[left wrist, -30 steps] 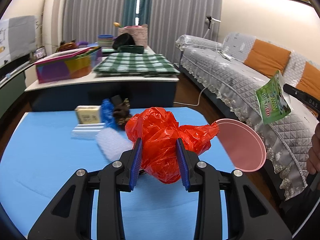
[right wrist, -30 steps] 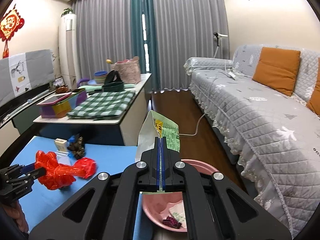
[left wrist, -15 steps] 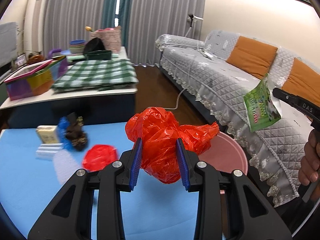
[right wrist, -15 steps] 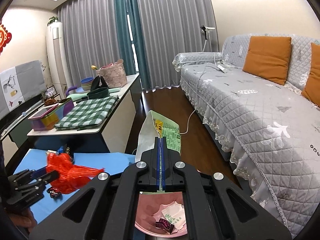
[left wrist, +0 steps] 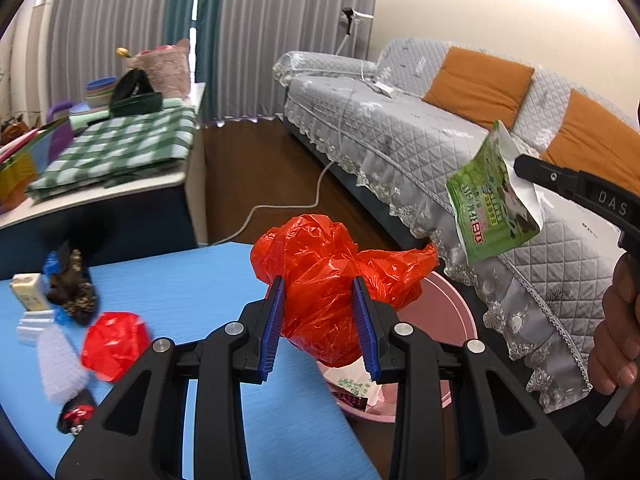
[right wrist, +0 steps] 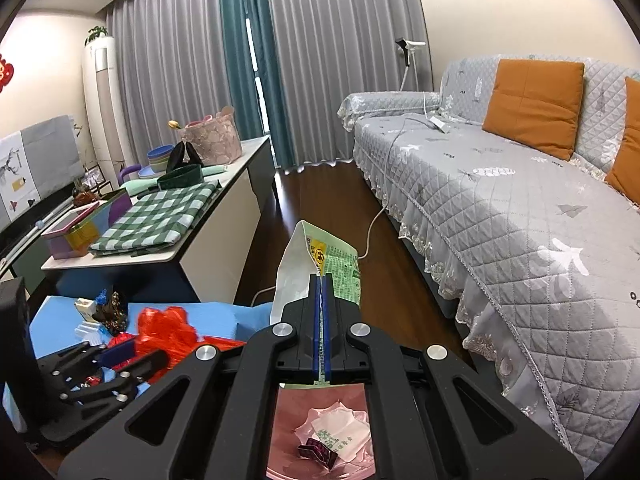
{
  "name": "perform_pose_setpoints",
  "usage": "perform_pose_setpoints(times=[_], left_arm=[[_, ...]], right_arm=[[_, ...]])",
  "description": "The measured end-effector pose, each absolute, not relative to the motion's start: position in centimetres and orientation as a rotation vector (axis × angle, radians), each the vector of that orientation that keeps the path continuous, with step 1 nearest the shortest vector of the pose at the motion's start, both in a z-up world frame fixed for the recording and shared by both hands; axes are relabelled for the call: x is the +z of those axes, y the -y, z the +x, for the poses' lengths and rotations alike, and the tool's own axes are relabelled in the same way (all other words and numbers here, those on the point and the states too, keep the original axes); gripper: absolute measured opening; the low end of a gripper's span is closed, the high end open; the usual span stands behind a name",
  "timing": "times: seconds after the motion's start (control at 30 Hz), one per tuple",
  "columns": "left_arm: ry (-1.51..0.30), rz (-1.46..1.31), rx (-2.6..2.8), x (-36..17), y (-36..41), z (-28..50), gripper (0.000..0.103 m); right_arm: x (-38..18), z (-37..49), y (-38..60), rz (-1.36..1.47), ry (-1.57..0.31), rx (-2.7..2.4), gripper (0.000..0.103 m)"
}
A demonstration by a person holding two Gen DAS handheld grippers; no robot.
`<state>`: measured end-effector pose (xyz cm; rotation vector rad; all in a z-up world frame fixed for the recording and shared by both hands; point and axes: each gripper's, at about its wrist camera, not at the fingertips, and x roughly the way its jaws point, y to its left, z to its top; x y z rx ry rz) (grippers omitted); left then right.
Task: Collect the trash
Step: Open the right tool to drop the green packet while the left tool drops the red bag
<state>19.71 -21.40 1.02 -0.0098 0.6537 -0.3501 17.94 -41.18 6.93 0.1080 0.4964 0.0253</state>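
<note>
Trash for collection is in transit in both my hands.

Largest first: blue bench (left wrist: 192, 280) carries the leftover litter; pink basin (left wrist: 460, 320) sits on the floor at its edge, against the sofa skirt.

Left tool (left wrist: 320, 316): jaws part-spread, pinching the crumpled red plastic bag (left wrist: 332, 280), carried in the air near the bench edge, its far side overlapping the basin rim in view.

Right tool (right wrist: 322, 316): jaws pressed together on the edge of the green snack wrapper (right wrist: 340, 272), which hangs above the basin's mouth.

Step in hand (my judgement): carry to basin, both items. Next: bring each item squarely over the opening, then spread the jaws; the bag is bulky and light, so it may catch on the rim or drift.

Basin contents: a crumpled white-and-green wrapper (right wrist: 336, 434), a small dark foil wrapper (right wrist: 318, 450).

Remaining on bench: a smaller red plastic wad (left wrist: 114, 344), a white puffy piece (left wrist: 60, 368), a small dark-red wrapper (left wrist: 76, 416), further small bits I cannot identify.
</note>
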Motion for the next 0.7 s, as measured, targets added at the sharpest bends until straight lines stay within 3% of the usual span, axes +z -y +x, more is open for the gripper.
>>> perform_pose_setpoints(times=[0.2, 0.3, 0.37, 0.43, 0.47, 0.7], left_arm=[[-0.690, 0.001, -0.381, -0.3, 23.0, 20.9, 0.034], [-0.732, 0.007, -0.429, -1.1, 24.0, 21.5, 0.039], [-0.739, 0.028, -0.436, -1.4, 24.4, 21.6, 0.046], [-0.740, 0.027, -0.438, -1.5, 24.3, 21.4, 0.048], [-0.739, 0.025, -0.436, -1.5, 24.1, 21.3, 0.048], [-0.729, 0.002, -0.405, -0.6, 21.4, 19.9, 0.048]], right_arm=[[5.4, 19.2, 41.5, 0.129, -0.551, 0.061, 0.002], [4.7, 19.7, 41.6, 0.137, -0.581, 0.054, 0.006], [4.6, 19.8, 41.8, 0.141, -0.587, 0.048, 0.012], [4.6, 19.8, 42.0, 0.147, -0.586, 0.041, 0.036], [4.6, 19.8, 42.0, 0.148, -0.585, 0.037, 0.039], [4.5, 19.7, 41.4, 0.149, -0.584, 0.053, 0.039]])
